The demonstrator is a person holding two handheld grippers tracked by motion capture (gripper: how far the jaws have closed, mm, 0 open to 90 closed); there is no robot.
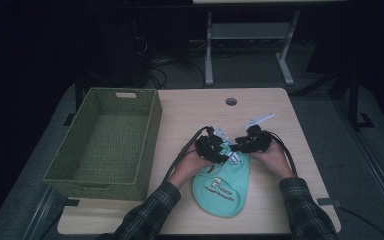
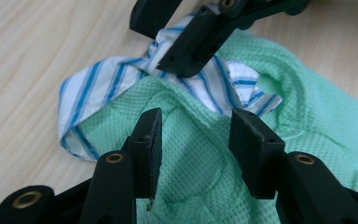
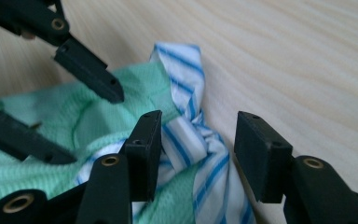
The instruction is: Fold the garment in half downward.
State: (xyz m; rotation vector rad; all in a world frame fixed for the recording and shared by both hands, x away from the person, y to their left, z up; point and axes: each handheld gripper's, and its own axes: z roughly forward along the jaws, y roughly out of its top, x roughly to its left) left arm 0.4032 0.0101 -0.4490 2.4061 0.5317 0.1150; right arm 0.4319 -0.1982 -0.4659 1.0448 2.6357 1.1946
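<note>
A mint-green bib point(image 1: 220, 187) with a blue-and-white striped tie point(image 3: 186, 140) lies flat on the wooden table point(image 1: 190, 107), near its front edge. Both grippers meet at the bib's far end, each held in a hand. My left gripper point(image 2: 196, 135) is open, with its jaws low over the green waffle fabric point(image 2: 191, 158) beside the neck opening. My right gripper point(image 3: 198, 144) is open too, and the bunched striped tie lies between its jaws. In the high view the left gripper point(image 1: 215, 150) and the right gripper point(image 1: 237, 146) almost touch.
An empty green woven basket point(image 1: 122, 91) stands on the table's left side, close to my left forearm. A round cable hole point(image 1: 231, 101) sits near the far edge. Bare tabletop lies beyond the grippers and to their right.
</note>
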